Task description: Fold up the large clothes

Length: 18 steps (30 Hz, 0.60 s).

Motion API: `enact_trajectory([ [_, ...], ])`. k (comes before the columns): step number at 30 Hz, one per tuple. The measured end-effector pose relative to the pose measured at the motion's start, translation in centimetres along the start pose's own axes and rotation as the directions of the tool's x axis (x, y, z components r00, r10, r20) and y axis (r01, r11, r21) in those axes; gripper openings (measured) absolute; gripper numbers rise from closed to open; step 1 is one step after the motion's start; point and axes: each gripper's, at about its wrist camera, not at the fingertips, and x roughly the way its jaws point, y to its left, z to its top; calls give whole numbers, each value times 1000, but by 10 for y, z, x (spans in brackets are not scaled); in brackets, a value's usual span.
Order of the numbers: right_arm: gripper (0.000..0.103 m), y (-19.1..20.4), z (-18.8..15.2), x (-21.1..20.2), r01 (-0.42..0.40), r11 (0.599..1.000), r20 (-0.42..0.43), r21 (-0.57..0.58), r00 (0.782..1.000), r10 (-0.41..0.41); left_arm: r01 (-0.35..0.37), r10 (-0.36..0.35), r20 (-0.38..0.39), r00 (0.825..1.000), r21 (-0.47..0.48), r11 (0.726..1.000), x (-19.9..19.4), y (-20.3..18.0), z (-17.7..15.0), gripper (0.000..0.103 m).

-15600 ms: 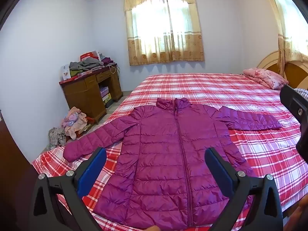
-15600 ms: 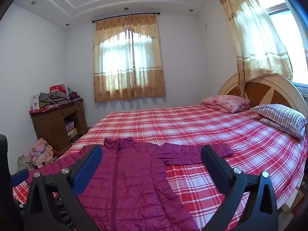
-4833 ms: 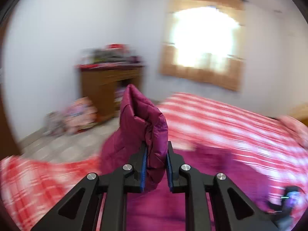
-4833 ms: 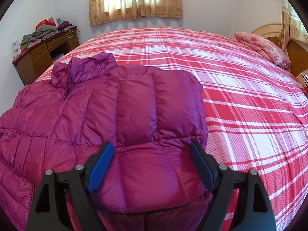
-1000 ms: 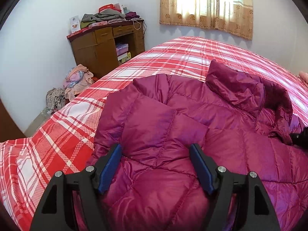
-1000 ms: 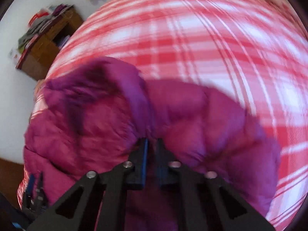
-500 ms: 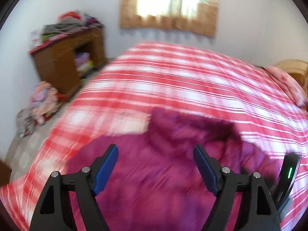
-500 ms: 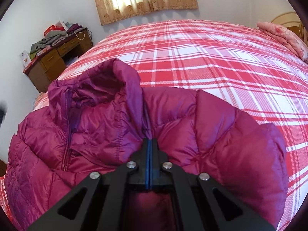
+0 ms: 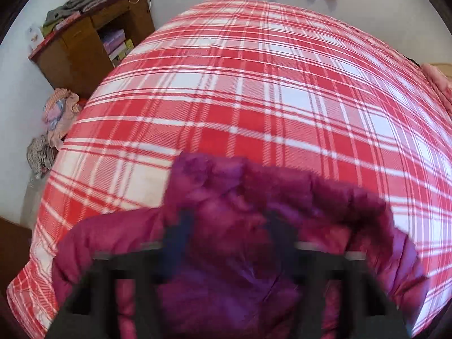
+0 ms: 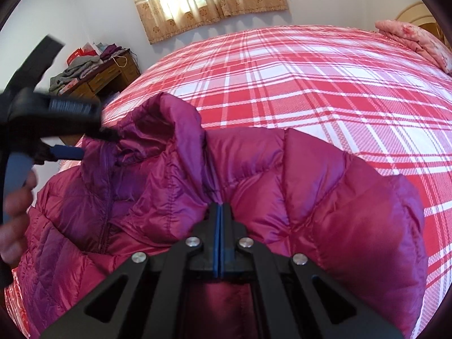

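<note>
A magenta puffer jacket lies bunched at the near edge of the red plaid bed. In the left wrist view my left gripper is blurred. Its jaws are closing, still apart, with the collar's puffy fabric between them. In the right wrist view the left gripper reaches in from the left at the collar's zipper edge, a hand on its handle. My right gripper is shut on a fold of the jacket beside the collar, and the cloth puckers at its tips.
A wooden desk piled with clothes stands left of the bed, with a heap of laundry on the floor by it. A pink pillow lies at the far right. Plaid bedding stretches away beyond the jacket.
The left gripper has swung from the jacket's left shoulder over to the collar, and its jaws have begun to narrow. The right gripper stays shut on the same fold.
</note>
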Motion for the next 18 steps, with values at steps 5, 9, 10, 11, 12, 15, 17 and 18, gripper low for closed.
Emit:
enact_trajectory([
  [5, 0, 0, 0, 1, 5, 1000, -1, -3, 1000, -5, -2, 2, 5, 1000, -15, 1000, -19, 35, -38, 7],
  [9, 0, 0, 0, 2, 10, 1000, -2, -7, 1000, -10, 14, -13, 16, 1000, -34, 999, -23, 57, -66, 7],
  [10, 0, 0, 1, 2, 10, 1000, -2, -7, 1000, -10, 47, -46, 27, 999, -50, 998, -23, 62, -65, 7],
  [11, 0, 0, 1, 2, 10, 1000, -2, -7, 1000, -10, 62, -60, 39, 997, -63, 996, -25, 65, -64, 7],
  [12, 0, 0, 1, 2, 10, 1000, -2, -7, 1000, -10, 79, -75, 56, 996, -70, 994, -28, 66, -61, 7],
  [15, 0, 2, 1, 3, 19, 1000, -1, -13, 1000, -19, 190, -185, 88, 979, -54, 980, -38, 58, -45, 7],
  [17, 0, 2, 1, 3, 21, 1000, -1, -15, 1000, -21, 231, -230, 57, 972, -17, 973, -39, 41, -30, 7],
  [18, 0, 2, 1, 3, 22, 1000, 0, -15, 1000, -22, 229, -229, 40, 973, 9, 973, -37, 31, -24, 7],
])
